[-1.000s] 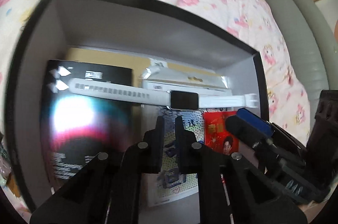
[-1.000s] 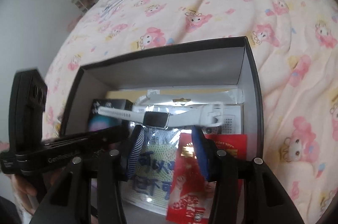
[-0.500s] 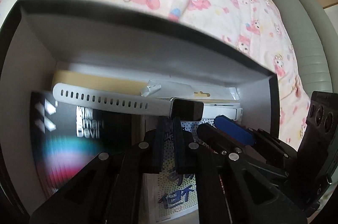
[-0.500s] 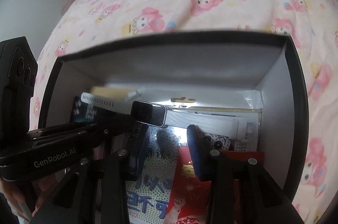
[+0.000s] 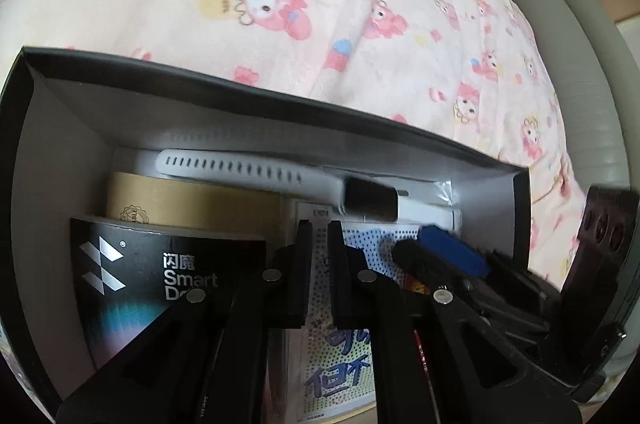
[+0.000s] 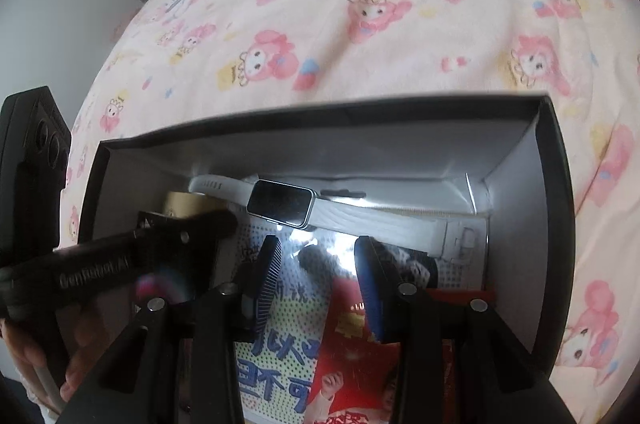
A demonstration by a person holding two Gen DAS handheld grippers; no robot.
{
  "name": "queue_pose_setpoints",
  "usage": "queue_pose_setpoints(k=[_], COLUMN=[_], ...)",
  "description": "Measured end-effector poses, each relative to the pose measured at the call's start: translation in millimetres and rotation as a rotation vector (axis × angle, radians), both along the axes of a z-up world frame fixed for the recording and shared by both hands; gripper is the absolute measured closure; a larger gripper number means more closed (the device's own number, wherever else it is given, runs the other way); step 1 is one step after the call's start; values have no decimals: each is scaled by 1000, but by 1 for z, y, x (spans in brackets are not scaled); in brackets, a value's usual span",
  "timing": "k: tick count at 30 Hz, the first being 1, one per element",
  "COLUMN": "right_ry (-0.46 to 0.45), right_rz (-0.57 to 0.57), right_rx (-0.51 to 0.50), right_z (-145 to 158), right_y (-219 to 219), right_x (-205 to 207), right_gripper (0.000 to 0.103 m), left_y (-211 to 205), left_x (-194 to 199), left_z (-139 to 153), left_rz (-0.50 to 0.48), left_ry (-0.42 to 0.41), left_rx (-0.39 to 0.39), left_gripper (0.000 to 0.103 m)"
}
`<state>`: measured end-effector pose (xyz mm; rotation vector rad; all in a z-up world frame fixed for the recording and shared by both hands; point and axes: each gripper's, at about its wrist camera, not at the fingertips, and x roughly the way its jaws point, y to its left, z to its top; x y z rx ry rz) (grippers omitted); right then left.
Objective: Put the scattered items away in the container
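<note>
A black box [image 5: 280, 100] with white inner walls lies on the bed; its rim [image 6: 320, 108] also shows in the right wrist view. A white smartwatch [image 5: 370, 200] lies flat along the far inner wall, its dark face [image 6: 280, 202] up. My left gripper [image 5: 320, 224] is shut with nothing in it, just short of the watch face. My right gripper [image 6: 318, 240] stands partly open inside the box, blue pads [image 6: 368, 276] apart and bare, the watch just beyond them. Each gripper shows in the other's view: the left [image 6: 188, 232] and the right [image 5: 452, 252].
Inside the box lie a black "Smart" carton [image 5: 168, 276], a brown packet [image 5: 192, 200], a dotted printed card [image 6: 280, 344] and a red packet [image 6: 352, 364]. A pink cartoon bedsheet [image 5: 320, 4] surrounds it. A grey padded bed edge [image 5: 580, 72] runs along the right.
Both grippers have pushed deeper into the box toward its far wall. The watch now rests against that wall. The right jaws have narrowed a little; the left stays shut.
</note>
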<state>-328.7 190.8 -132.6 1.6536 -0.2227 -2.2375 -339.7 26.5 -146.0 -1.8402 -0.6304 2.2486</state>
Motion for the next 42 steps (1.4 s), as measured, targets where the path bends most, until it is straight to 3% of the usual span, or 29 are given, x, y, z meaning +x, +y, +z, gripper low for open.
queue_pose_setpoints(k=[6, 9, 15, 20, 24, 27, 33, 37, 41, 42], right_ry=[-46, -60, 55, 50, 31, -22, 0, 26, 120, 140], right_rz=[76, 111, 28, -2, 1, 38, 36, 1, -64, -77], right_rx=[-8, -34, 16, 25, 98, 94, 96, 101, 146, 148], right_z=[-8, -8, 11, 5, -7, -15, -8, 1, 23, 30], right_y=[-6, -3, 8, 1, -5, -3, 2, 6, 11, 13], right_x=[13, 28, 20, -4, -13, -7, 4, 8, 22, 27], right_gripper=[68, 68, 68, 68, 68, 68, 68, 67, 66, 64], left_y=[14, 17, 4, 7, 15, 21, 15, 25, 29, 27], left_x=[8, 10, -21, -41, -28, -13, -2, 4, 17, 21], left_z=[-7, 2, 15, 8, 2, -5, -2, 16, 46, 55], left_rz=[-38, -54, 5, 12, -15, -38, -58, -95, -91, -80], left_ry=[-70, -33, 30, 6, -46, -76, -47, 28, 138, 170], left_rx=[63, 33, 11, 2, 21, 58, 40, -53, -177, -200], left_gripper=[98, 98, 98, 98, 98, 98, 97, 86, 59, 56])
